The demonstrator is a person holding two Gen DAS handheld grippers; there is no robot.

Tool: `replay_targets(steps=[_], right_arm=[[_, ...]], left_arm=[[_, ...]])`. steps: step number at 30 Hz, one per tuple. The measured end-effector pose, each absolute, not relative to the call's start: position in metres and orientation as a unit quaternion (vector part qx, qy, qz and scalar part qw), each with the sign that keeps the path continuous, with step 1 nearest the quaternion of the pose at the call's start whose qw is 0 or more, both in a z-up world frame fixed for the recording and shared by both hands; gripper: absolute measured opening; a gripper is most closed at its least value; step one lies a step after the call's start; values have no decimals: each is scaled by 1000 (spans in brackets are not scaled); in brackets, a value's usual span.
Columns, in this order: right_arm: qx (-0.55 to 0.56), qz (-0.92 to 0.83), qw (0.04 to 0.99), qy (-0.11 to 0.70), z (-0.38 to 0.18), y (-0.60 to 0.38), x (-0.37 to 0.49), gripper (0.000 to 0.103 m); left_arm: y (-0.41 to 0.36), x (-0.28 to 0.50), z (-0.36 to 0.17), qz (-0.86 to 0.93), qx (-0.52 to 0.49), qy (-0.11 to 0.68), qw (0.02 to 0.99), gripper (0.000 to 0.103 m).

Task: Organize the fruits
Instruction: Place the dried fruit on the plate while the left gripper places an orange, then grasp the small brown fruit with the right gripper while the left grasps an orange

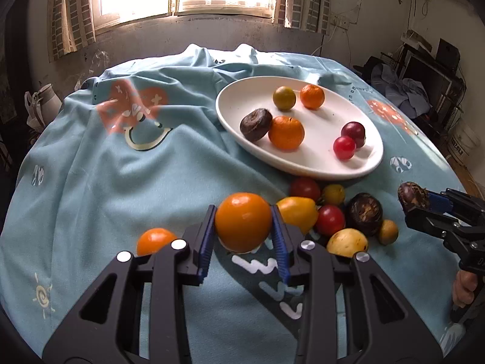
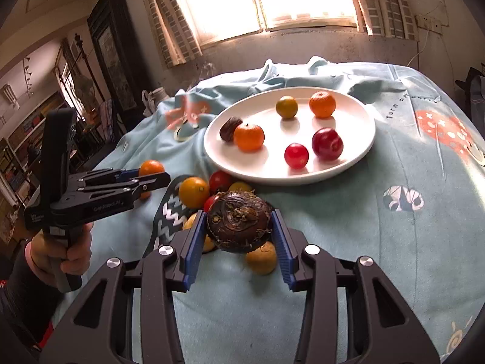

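Observation:
My left gripper (image 1: 243,223) is shut on an orange tomato (image 1: 243,221), held just above the blue cloth. My right gripper (image 2: 239,226) is shut on a dark brown water chestnut (image 2: 239,223), also seen at the right of the left wrist view (image 1: 413,197). A white oval plate (image 1: 357,163) holds several fruits: two oranges, a green-yellow fruit, a dark chestnut, two red ones. A loose pile of fruits (image 1: 330,215) lies in front of the plate. Another orange fruit (image 1: 155,240) lies left of my left gripper.
The table is covered with a rumpled light blue cloth (image 1: 106,182), folded up at the back by the wall under the window. The left gripper and the hand holding it show at the left of the right wrist view (image 2: 100,191).

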State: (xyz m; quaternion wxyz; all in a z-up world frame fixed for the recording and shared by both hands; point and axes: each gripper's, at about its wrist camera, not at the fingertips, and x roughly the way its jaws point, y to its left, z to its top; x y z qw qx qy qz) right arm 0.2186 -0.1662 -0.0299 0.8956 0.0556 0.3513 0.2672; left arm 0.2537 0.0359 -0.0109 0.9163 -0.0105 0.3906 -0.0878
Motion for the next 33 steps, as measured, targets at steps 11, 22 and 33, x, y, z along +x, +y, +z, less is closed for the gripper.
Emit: replay_targets(steps=[11,22,33], right_arm=[[97,185,926,316,-30,-185,308,44],[75,189,925,320,-28,-182,312,61],[-20,240,903,355,-34,-159,241,60]], left_arm=[[-24,337,-3,-116,-15,389,914,35],[-18,323,19,-80,6,345,935,92],[39,240,-1,-34,13,360,932,101]])
